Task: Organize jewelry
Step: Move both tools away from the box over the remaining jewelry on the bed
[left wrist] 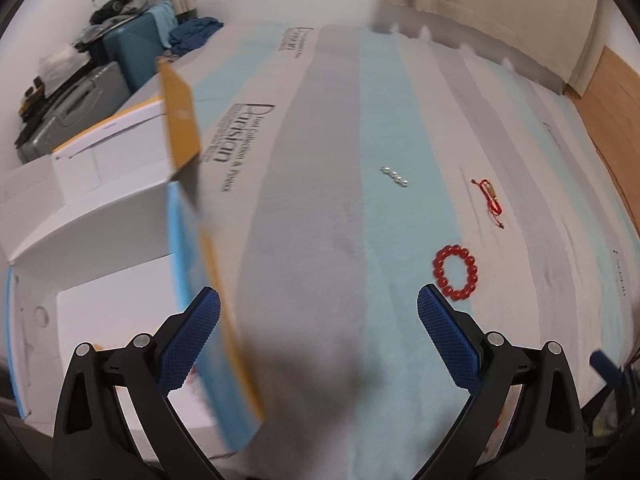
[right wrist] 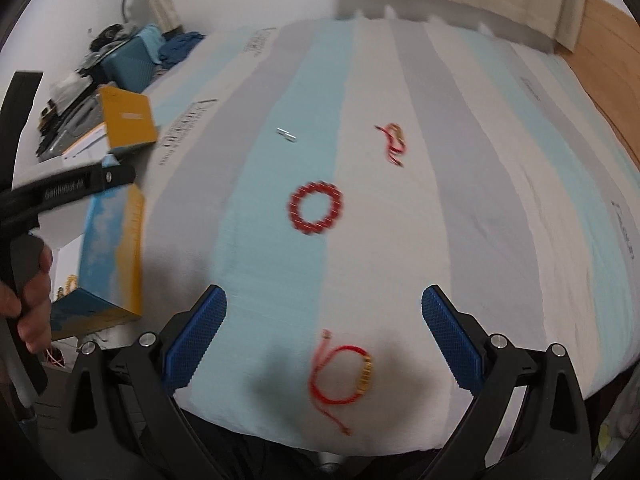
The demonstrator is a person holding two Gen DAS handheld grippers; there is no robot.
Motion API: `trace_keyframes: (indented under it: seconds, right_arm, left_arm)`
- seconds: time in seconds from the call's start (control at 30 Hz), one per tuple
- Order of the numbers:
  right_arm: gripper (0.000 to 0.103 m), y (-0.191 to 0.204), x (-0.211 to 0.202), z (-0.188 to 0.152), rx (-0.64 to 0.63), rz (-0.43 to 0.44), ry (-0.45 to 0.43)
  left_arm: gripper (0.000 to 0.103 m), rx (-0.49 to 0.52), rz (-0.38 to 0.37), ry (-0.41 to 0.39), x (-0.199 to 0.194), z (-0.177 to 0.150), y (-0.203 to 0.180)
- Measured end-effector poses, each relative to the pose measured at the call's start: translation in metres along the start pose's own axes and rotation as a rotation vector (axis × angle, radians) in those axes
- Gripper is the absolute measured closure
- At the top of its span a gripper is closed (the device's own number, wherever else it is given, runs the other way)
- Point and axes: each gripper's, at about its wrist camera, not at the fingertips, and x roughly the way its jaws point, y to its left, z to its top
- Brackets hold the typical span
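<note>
A red bead bracelet (left wrist: pixel 455 272) (right wrist: pixel 316 208) lies on the striped bed cover. A short pearl strand (left wrist: pixel 395 176) (right wrist: pixel 287 135) lies farther back. A red cord with a gold charm (left wrist: pixel 489 200) (right wrist: pixel 394 142) lies to the right. A second red cord bracelet with gold beads (right wrist: pixel 344 376) lies between my right gripper's fingers near the bed's front edge. My left gripper (left wrist: pixel 318 328) is open and empty beside the open white box (left wrist: pixel 100 248). My right gripper (right wrist: pixel 324 328) is open and empty above the cord bracelet.
The box has yellow and blue flaps (left wrist: pixel 180 120) (right wrist: pixel 116 240) standing up at the bed's left side. Some jewelry shows inside it (right wrist: pixel 70 282). Suitcases and clutter (left wrist: pixel 100 64) stand at the far left. A cream curtain (left wrist: pixel 500 8) hangs behind the bed.
</note>
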Motion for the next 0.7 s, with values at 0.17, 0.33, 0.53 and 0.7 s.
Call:
trace_keyframes:
  seconds: [0.17,0.33,0.53,0.7]
  right_arm:
    - [0.009,-0.028,0.020,-0.010,0.038,-0.029,0.033]
    - [0.009,-0.046,0.037,-0.023,0.063,-0.054,0.057]
    - [0.013,-0.058,0.054,-0.044,0.060,-0.068,0.090]
    - [0.016,-0.059,0.063,-0.057,0.035,-0.076,0.114]
  left_arm:
    - [0.006,0.017,-0.022,0.014,0.034,0.019,-0.027]
    - [0.006,0.012,-0.023,0.030,0.075,0.039,-0.048]
    - [0.006,0.054,-0.004,0.029,0.123,0.068,-0.072]
    - [0.007,0.074,0.002,0.049,0.162,0.089,-0.087]
